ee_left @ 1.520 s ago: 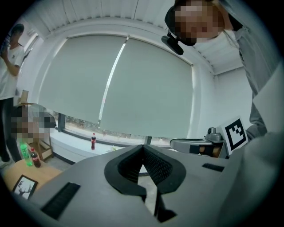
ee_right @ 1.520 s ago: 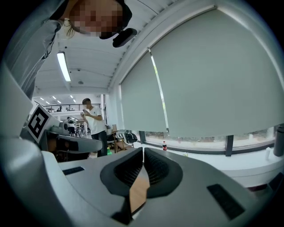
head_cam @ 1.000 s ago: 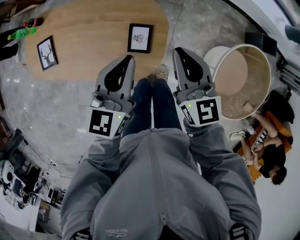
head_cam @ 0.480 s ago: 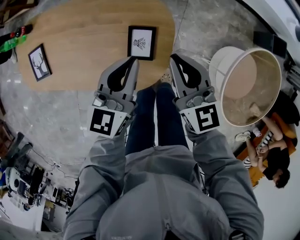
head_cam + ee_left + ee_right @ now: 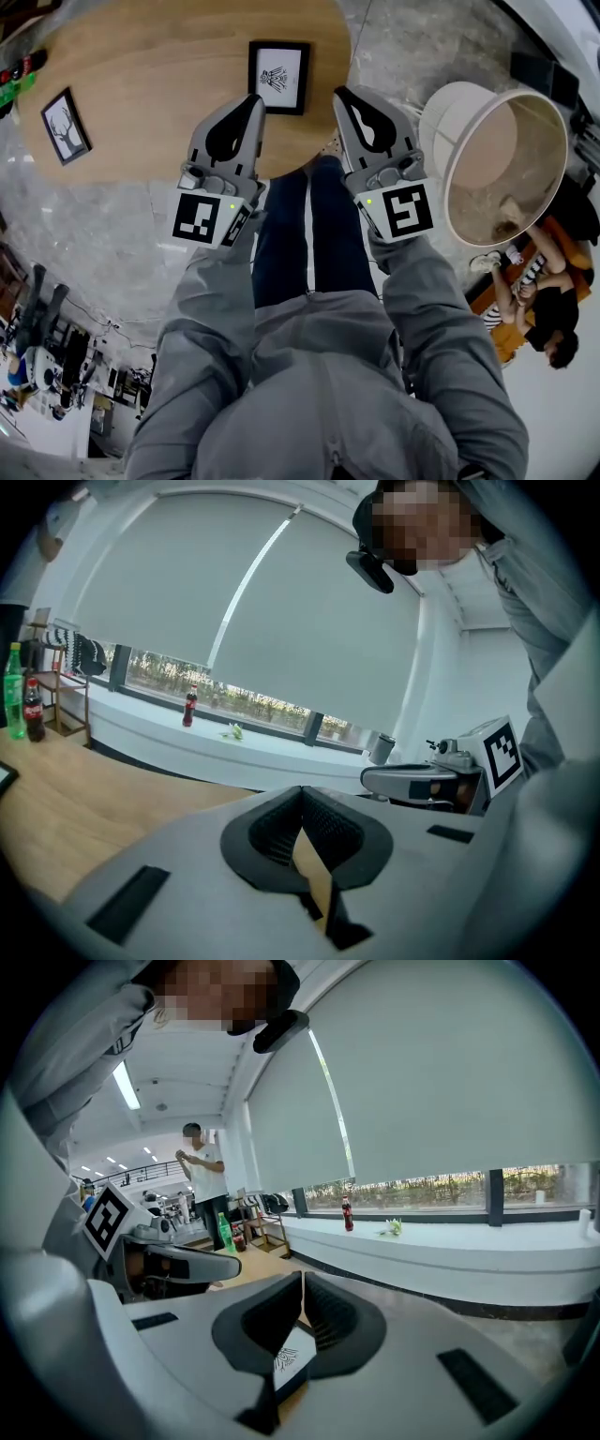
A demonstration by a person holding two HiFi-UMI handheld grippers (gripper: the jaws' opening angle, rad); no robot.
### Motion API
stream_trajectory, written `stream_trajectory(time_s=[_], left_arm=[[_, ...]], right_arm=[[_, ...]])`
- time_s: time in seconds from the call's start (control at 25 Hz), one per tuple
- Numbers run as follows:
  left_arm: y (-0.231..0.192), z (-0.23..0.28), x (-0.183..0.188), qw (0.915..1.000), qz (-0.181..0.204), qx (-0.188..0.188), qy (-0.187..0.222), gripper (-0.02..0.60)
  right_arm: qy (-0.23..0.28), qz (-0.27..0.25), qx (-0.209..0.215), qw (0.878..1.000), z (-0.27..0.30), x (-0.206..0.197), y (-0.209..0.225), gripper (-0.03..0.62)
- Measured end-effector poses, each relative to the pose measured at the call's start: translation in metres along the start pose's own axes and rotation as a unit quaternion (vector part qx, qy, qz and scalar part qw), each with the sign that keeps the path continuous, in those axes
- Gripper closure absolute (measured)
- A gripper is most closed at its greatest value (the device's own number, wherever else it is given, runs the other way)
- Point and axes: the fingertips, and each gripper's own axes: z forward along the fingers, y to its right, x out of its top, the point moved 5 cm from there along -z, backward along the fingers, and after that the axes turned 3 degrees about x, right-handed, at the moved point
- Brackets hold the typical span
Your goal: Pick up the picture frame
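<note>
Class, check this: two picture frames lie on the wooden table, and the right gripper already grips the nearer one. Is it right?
No. The nearer picture frame and the deer picture frame lie on the wooden table, but the right gripper grips nothing: the right gripper view shows its jaws together and empty.

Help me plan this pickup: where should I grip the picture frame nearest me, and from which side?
Probably its near black border. The picture frame lies flat on the table, close to the rim facing you, so come in low from your side.
</note>
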Motion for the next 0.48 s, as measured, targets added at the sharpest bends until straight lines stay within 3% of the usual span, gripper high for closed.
stream_trajectory(time_s=[0.24, 0.48], left_arm=[[-0.013, 0.010, -0.027, 0.9994, -0.018, 0.014, -0.024, 0.563], [-0.022, 0.020, -0.054, 0.9982, -0.016, 0.003, -0.057, 0.563]], right_arm=[[-0.034, 0.011, 0.004, 0.999, 0.006, -0.034, 0.006, 0.560], [-0.064, 0.023, -0.002, 0.998, 0.007, -0.057, 0.013, 0.560]])
